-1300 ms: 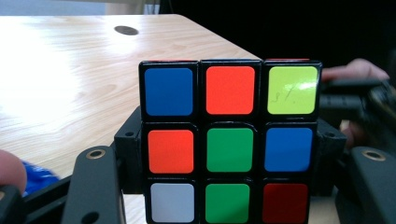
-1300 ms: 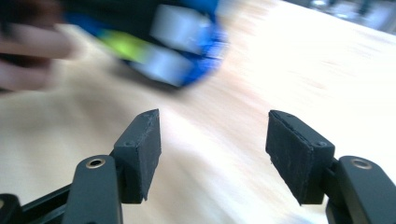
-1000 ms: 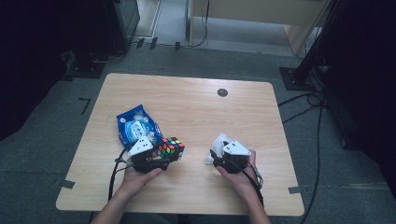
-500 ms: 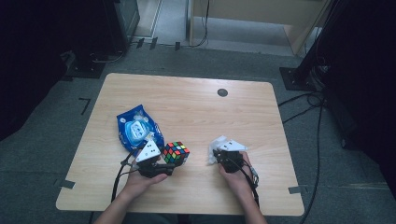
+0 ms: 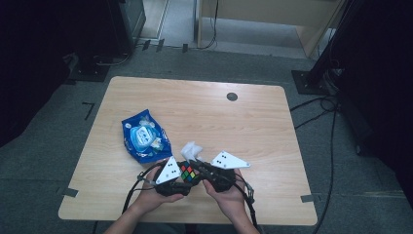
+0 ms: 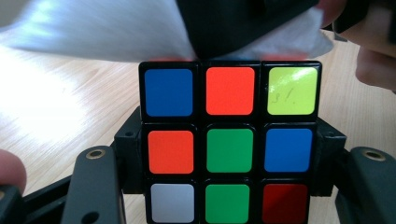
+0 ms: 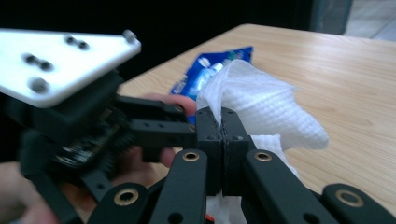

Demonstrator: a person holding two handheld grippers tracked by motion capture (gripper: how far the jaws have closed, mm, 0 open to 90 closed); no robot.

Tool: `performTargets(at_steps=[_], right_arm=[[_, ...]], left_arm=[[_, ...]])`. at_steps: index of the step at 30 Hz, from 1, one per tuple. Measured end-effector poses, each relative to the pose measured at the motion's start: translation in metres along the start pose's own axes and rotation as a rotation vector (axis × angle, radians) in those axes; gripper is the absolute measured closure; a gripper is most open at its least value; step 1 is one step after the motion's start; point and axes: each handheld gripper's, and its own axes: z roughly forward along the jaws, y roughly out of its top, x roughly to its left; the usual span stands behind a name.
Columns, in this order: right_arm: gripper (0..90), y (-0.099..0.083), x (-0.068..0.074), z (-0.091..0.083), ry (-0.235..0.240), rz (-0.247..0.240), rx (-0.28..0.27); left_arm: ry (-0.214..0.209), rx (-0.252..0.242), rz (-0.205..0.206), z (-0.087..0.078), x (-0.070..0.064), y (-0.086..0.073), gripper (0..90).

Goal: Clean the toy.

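A scrambled colour cube [image 6: 229, 144] sits clamped between the jaws of my left gripper [image 5: 179, 179], near the table's front edge. Its near face shows blue, orange, yellow, green, white and red tiles. My right gripper [image 7: 222, 122] is shut on a crumpled white tissue [image 7: 264, 109]. In the high view the tissue [image 5: 191, 149] sticks up just behind the cube [image 5: 188, 172], with the right gripper [image 5: 210, 174] pressed close against the cube's right side. In the left gripper view the tissue [image 6: 93, 32] lies over the cube's top edge.
A blue wipes packet [image 5: 145, 136] lies on the wooden table [image 5: 253, 122] just left of and behind the hands. A small dark round grommet [image 5: 232, 96] sits near the far edge. Cables trail from both grippers off the front edge.
The two hands have come together. My right gripper carried the tissue left until it meets the cube, and my left gripper shifted the cube slightly right and nearer.
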Motion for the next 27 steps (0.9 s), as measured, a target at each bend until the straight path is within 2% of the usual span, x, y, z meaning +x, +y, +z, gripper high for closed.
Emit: performTargets(at_steps=[2,3,5,7,11,14,16,17,19,23,25,27], right_arm=[[90.0,0.002,0.003,-0.003,0.002,-0.015,-0.015],[90.0,0.003,0.003,-0.004,0.006,-0.008,-0.024],[89.9,0.004,0.000,-0.006,0.009,0.010,-0.027],[89.9,0.002,-0.006,-0.007,-0.014,0.012,-0.020],[89.7,-0.007,-0.022,-0.007,-0.072,0.066,0.001],[89.5,-0.009,-0.028,-0.008,-0.087,0.122,0.004],[89.5,-0.007,-0.023,-0.009,-0.066,0.141,-0.005],[89.5,-0.005,-0.019,-0.009,-0.059,0.134,-0.009],[89.4,-0.002,-0.011,-0.009,-0.013,0.133,-0.018],[89.3,0.006,0.006,-0.011,0.045,0.091,-0.027],[89.2,0.008,0.009,-0.012,0.053,0.070,-0.027],[89.1,0.007,0.004,-0.013,0.052,0.071,-0.025]], left_arm=[[-0.003,-0.028,-0.005,-0.004,0.001,0.002,33.9],[-0.003,-0.038,-0.008,-0.006,0.002,0.003,33.9],[0.010,-0.051,-0.021,-0.009,0.006,0.003,33.9],[0.025,-0.057,-0.042,-0.012,0.012,0.003,33.9],[0.020,-0.071,-0.037,-0.015,0.013,0.004,34.0],[0.021,-0.067,-0.029,-0.012,0.009,0.005,34.0],[0.017,-0.066,-0.026,-0.012,0.009,0.005,33.9],[0.021,-0.063,-0.024,-0.011,0.009,0.004,34.0],[0.029,-0.058,-0.026,-0.011,0.010,0.004,33.9],[0.033,-0.070,-0.041,-0.014,0.014,0.003,33.9],[0.041,-0.078,-0.042,-0.016,0.016,0.004,34.0],[0.043,-0.083,-0.044,-0.018,0.017,0.004,33.9]])
